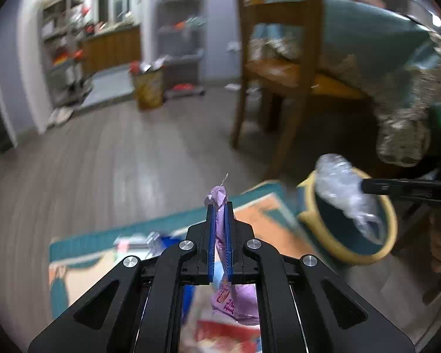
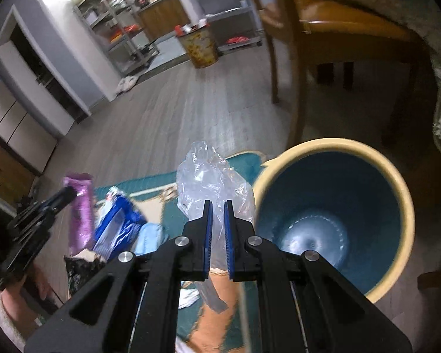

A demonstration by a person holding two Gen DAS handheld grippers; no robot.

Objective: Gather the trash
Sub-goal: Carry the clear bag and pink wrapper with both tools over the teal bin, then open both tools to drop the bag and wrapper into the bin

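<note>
We see a grey wood-plank floor (image 1: 126,153) running to pale grey-blue walls (image 1: 217,29). At eleven o'clock metal shelving (image 2: 114,20) stands by a brightly lit doorway. A wooden chair (image 1: 279,58) rises at one o'clock beside a counter under a teal cloth (image 1: 367,26). A teal-and-orange rug (image 1: 167,229) lies at six.

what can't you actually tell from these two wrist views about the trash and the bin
- Printed text on the purple foil wrapper: left wrist view, covered by the left gripper and blurred.
- Lower end of the crumpled clear plastic bag: right wrist view, hidden behind the right gripper.
- Outside of the blue bin with a cream rim: cut off by the gripper body.
- Blue packet on the rug: label motion-blurred.
</note>
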